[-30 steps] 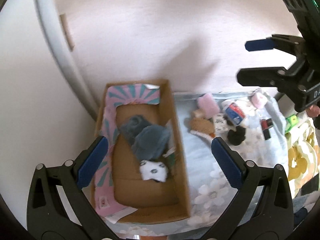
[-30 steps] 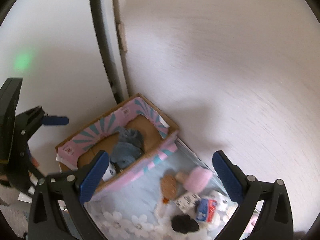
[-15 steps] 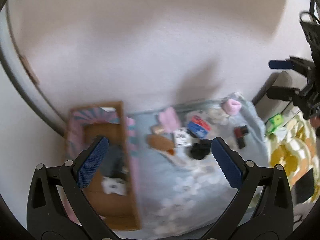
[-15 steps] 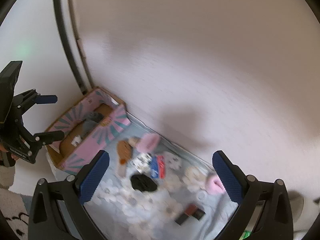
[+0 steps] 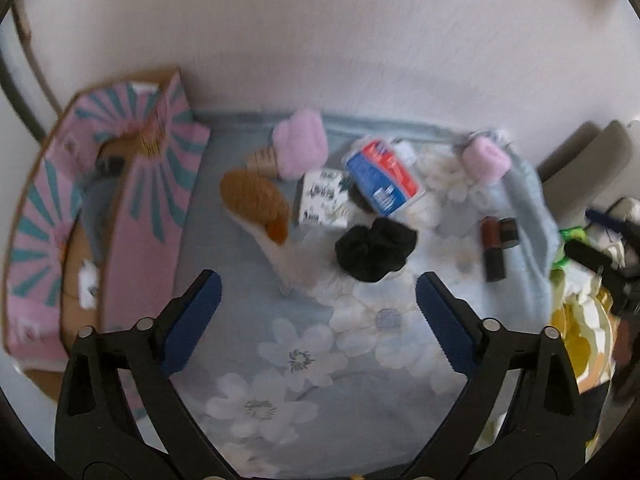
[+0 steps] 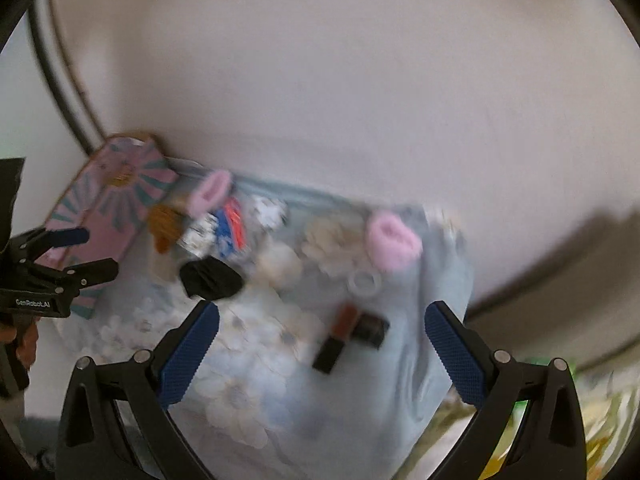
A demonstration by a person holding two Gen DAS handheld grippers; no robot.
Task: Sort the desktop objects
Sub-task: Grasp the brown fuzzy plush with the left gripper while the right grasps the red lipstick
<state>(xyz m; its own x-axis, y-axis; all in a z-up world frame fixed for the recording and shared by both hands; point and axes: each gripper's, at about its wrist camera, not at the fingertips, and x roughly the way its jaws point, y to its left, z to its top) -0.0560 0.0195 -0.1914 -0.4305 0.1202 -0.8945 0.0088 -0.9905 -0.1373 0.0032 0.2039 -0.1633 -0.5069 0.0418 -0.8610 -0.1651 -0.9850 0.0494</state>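
Small objects lie on a blue floral cloth (image 5: pixel 320 360): a black scrunchie (image 5: pixel 374 248), a brown brush (image 5: pixel 256 200), a white patterned box (image 5: pixel 322 198), a blue and red packet (image 5: pixel 382 176), two pink fluffy items (image 5: pixel 302 148) (image 5: pixel 486 158) and dark lipstick tubes (image 5: pixel 496 244). A pink cardboard box (image 5: pixel 148 200) stands at the left. My left gripper (image 5: pixel 316 312) is open and empty above the cloth, short of the scrunchie. My right gripper (image 6: pixel 320 344) is open and empty above the lipsticks (image 6: pixel 348 332). The scrunchie (image 6: pixel 210 278) shows left of it.
A white wall backs the cloth. The pink box (image 6: pixel 108 208) holds grey cloth items. A clear ring (image 6: pixel 364 282) lies near the right pink item (image 6: pixel 394 240). Yellow floral fabric (image 5: pixel 580 332) and clutter lie past the cloth's right edge.
Both grippers have swung right, away from the box, and come lower over the cloth. The left now faces the scrunchie; the right faces the lipsticks. Both stay open.
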